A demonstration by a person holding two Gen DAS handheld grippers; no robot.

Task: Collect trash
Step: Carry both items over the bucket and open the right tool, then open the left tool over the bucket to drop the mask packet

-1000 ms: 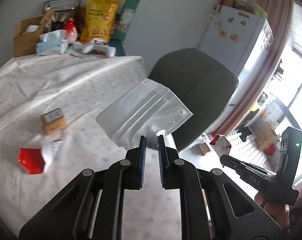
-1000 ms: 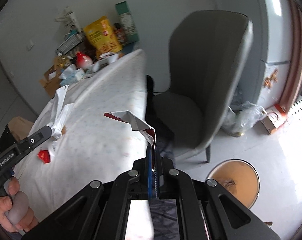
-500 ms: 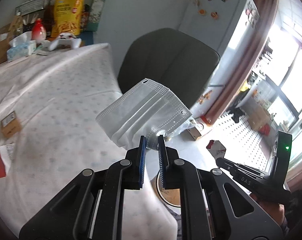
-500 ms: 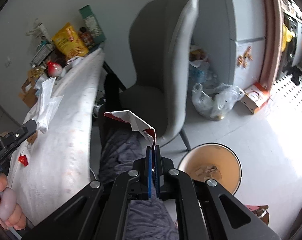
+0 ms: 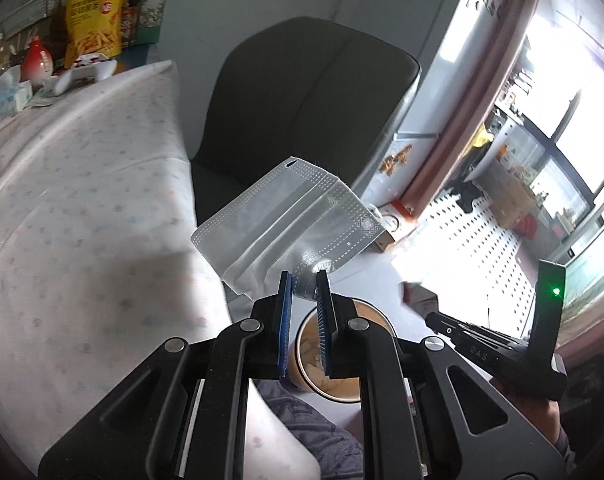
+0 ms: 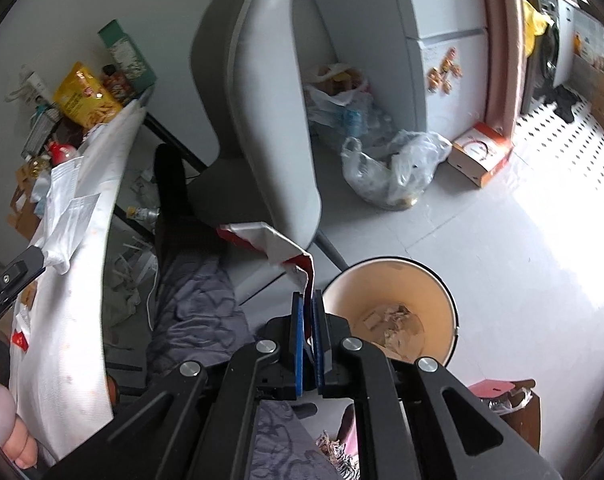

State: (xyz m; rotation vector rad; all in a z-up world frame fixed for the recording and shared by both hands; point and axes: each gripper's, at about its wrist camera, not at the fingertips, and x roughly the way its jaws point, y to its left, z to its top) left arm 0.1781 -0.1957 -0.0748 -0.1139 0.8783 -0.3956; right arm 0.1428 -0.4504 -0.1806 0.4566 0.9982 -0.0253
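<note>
My left gripper (image 5: 304, 276) is shut on a white pleated face mask (image 5: 285, 228), held up past the table's edge above the round bin (image 5: 342, 376). My right gripper (image 6: 308, 298) is shut on a crumpled red-and-white wrapper (image 6: 273, 242), held just left of the tan-lined bin (image 6: 398, 316) on the floor, which holds crumpled paper. The left gripper with the mask (image 6: 65, 208) also shows at the left of the right wrist view. The right gripper (image 5: 482, 344) shows at the lower right of the left wrist view.
A grey chair (image 6: 261, 112) stands between the white-clothed table (image 5: 73, 200) and the fridge (image 6: 442, 60). Plastic bags (image 6: 386, 168) and a small box (image 6: 482, 152) lie on the floor by the fridge. A red scrap (image 6: 19, 338) lies on the table. Snacks and boxes (image 5: 93, 12) crowd its far end.
Both grippers have swung right, away from the table and down toward the bin, each still holding its piece of trash. The bin is now close under both.
</note>
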